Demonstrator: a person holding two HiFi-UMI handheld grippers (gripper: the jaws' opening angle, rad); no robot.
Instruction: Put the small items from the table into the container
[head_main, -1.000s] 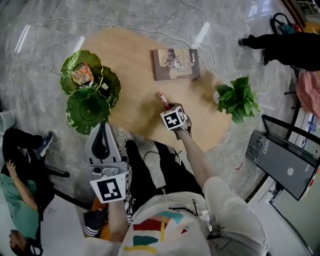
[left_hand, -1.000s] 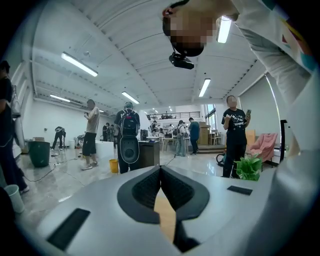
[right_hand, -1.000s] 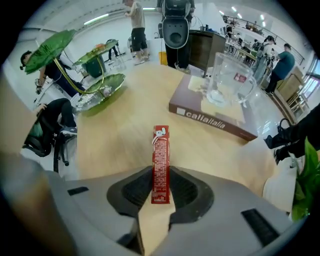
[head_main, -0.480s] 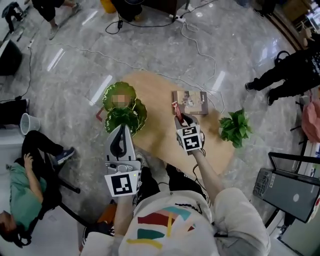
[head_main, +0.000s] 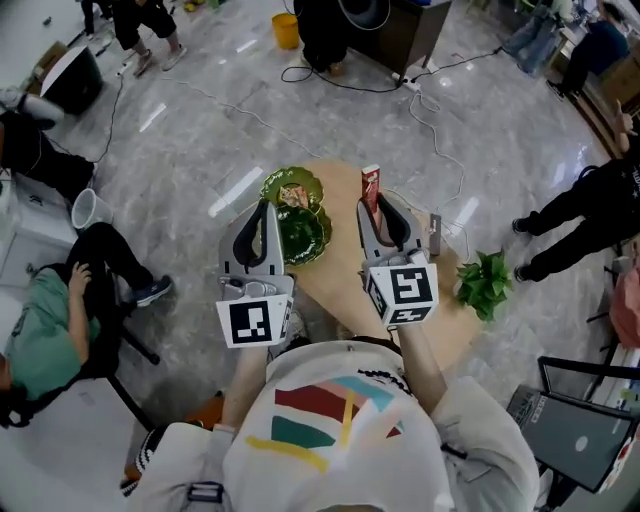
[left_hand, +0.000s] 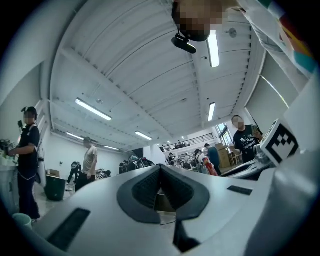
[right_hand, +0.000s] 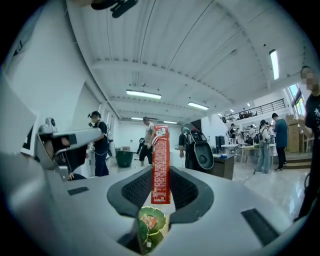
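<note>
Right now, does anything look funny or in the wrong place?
Only one thing: the red packet is not on the table or in the green dish. It stands upright, pinched in the right gripper, which is held up well above the table. Nothing looks spilled or broken.

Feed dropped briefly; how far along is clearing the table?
Done: one snack packet lies in the green dish. In hand: the right hand-held gripper is shut on a red packet. Still to do: dropping it in the dish; left hand-held gripper shut, empty.
</note>
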